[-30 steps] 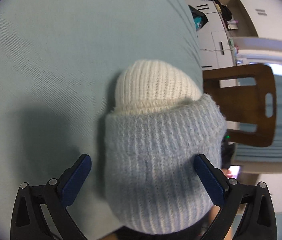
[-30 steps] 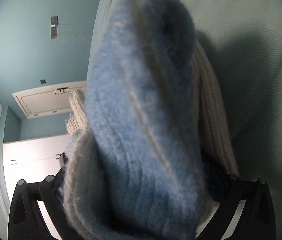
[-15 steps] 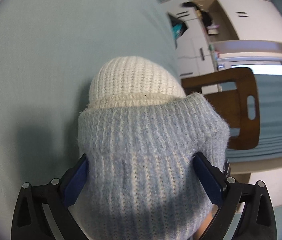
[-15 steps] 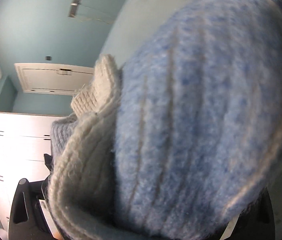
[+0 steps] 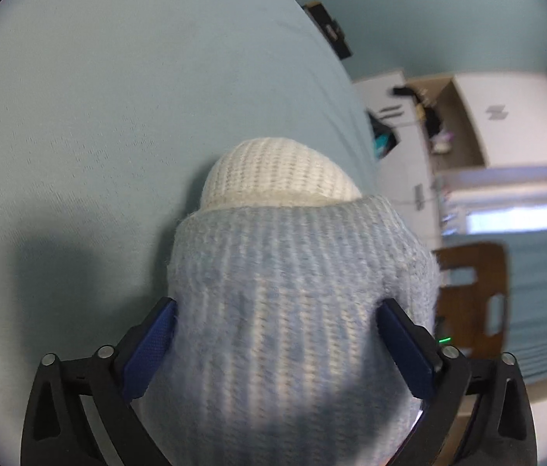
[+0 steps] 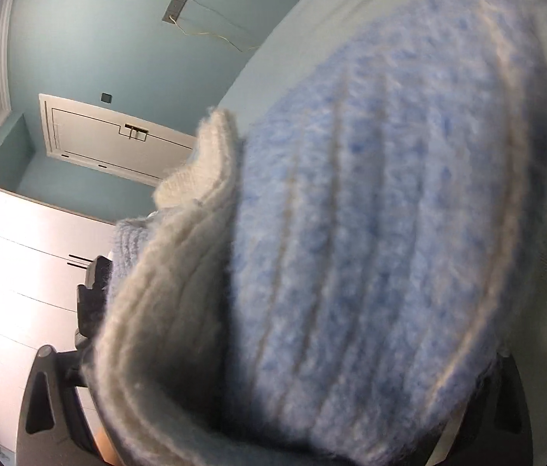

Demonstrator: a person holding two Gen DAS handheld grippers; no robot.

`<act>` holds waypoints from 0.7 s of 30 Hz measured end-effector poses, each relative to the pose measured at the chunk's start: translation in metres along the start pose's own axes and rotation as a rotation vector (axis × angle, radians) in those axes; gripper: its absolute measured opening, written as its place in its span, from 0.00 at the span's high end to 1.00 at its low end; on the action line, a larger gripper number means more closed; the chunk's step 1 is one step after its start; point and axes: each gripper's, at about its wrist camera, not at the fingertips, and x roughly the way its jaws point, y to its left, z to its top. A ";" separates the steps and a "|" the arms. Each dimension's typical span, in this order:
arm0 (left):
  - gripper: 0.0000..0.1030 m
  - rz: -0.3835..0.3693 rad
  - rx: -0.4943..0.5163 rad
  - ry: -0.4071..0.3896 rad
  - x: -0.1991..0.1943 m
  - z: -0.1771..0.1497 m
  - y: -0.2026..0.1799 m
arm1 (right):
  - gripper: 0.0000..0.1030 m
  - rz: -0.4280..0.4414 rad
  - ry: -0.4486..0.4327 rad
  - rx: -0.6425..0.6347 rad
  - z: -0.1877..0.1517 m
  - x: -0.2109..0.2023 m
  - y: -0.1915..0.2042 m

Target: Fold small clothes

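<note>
A knitted hat with a light blue cuff (image 5: 292, 303) and a cream crown (image 5: 277, 173) lies on the pale teal cloth surface (image 5: 118, 116). My left gripper (image 5: 277, 334) straddles the blue cuff, its blue pads (image 5: 149, 349) wide apart and touching the sides of the knit. In the right wrist view the hat's blue knit (image 6: 370, 233) and its cream inner layer (image 6: 172, 310) fill the frame. They cover my right gripper (image 6: 273, 407), so its fingertips are hidden, and the knit bunches between its black arms.
A brown wooden chair back (image 5: 475, 295) stands past the surface's right edge, with white cabinets (image 5: 506, 116) and a teal curtain behind it. In the right wrist view there are a teal wall, a white door (image 6: 118, 139) and white drawers (image 6: 21, 272).
My left gripper has moved forward onto the hat, so the blue cuff now sits between its pads. The hat has swung in the right wrist view and now covers most of it.
</note>
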 end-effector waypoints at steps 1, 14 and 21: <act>0.00 -0.001 -0.004 0.005 0.002 -0.001 -0.001 | 0.01 0.029 -0.016 0.014 -0.001 -0.002 0.000; 0.00 0.580 0.372 -0.339 -0.065 -0.054 -0.112 | 0.01 -0.523 -0.394 -0.259 -0.041 -0.079 0.119; 0.00 0.915 0.753 -0.476 -0.009 -0.106 -0.152 | 0.01 -0.615 -0.417 -0.574 -0.086 -0.032 0.164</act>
